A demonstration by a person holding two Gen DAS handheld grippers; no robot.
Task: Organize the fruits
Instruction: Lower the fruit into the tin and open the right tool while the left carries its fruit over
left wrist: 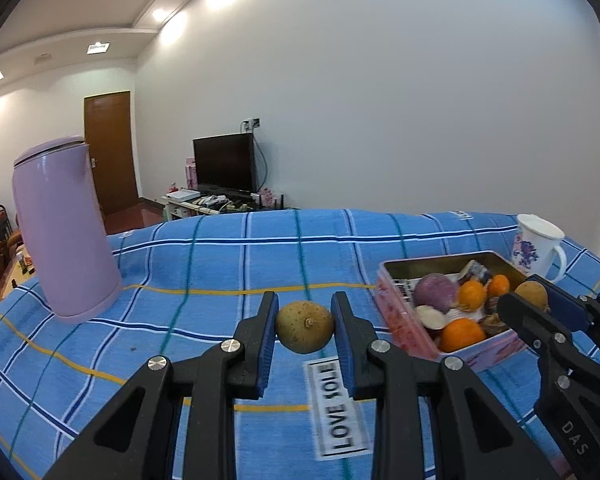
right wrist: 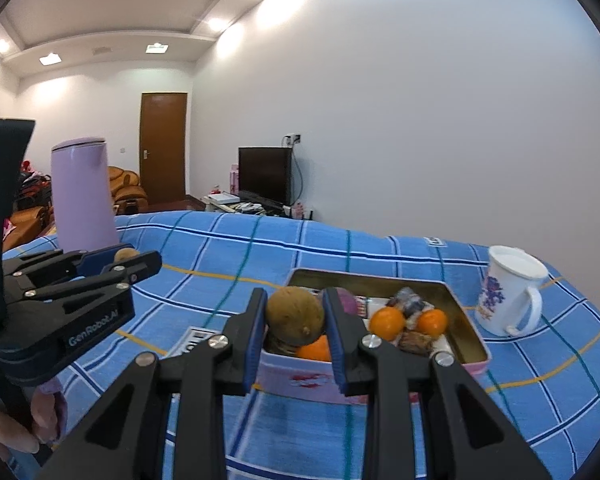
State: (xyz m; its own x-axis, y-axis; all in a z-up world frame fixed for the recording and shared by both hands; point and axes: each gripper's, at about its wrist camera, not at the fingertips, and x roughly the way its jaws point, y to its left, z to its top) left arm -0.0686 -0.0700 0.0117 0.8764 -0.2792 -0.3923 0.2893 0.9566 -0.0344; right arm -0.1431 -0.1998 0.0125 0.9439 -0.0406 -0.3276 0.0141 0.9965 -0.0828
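My left gripper [left wrist: 304, 326] is shut on a round brown-green fruit [left wrist: 304, 326], held above the blue checked cloth [left wrist: 219, 264], left of the pink tin [left wrist: 404, 326]. My right gripper [right wrist: 295, 320] is shut on a second brown fruit [right wrist: 294, 315], held over the near left corner of the pink tin [right wrist: 308, 376]. The tin holds several oranges [right wrist: 387, 322], a purple fruit [left wrist: 436, 292] and wrapped snacks. The right gripper [left wrist: 534, 298] also shows at the right of the left wrist view. Likewise the left gripper [right wrist: 125, 258] appears at the left of the right wrist view.
A tall lilac kettle [left wrist: 65, 228] stands at the cloth's back left. A white mug with a blue flower print [right wrist: 508, 292] stands right of the tin. A hand [right wrist: 39, 416] grips the left gripper's handle. Behind the table are a TV [left wrist: 224, 164] and a door [left wrist: 109, 148].
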